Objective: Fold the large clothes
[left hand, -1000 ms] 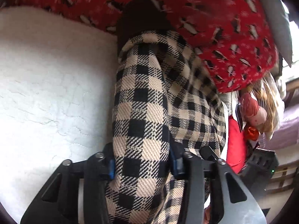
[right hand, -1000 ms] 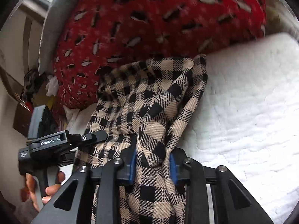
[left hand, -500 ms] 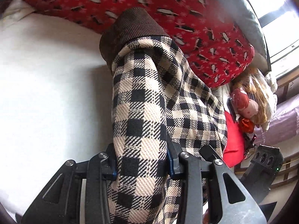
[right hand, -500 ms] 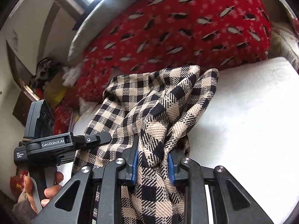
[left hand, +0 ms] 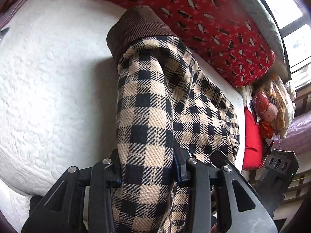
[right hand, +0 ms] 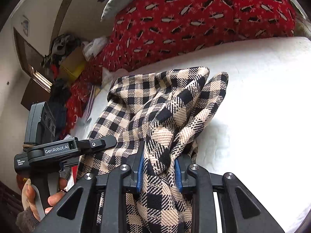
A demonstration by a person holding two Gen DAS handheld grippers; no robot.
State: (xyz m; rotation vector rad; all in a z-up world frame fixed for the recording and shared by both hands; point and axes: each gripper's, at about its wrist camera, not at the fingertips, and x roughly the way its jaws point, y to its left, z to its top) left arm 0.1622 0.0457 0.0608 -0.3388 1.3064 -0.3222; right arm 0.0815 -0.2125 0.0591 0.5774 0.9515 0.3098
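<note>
Checked jacket (left hand: 147, 116) hangs bunched between both tongs, left (left hand: 146, 171) and right (right hand: 159, 171) each clamping it.

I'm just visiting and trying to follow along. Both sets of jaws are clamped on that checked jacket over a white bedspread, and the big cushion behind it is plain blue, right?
Not quite. The cushion is red with a small black and white pattern, not plain blue, as the right wrist view shows. The rest holds: the left gripper and the right gripper both have their jaws clamped on the checked jacket over the white bedspread.

bright daylight, fisheye-warped edges
</note>
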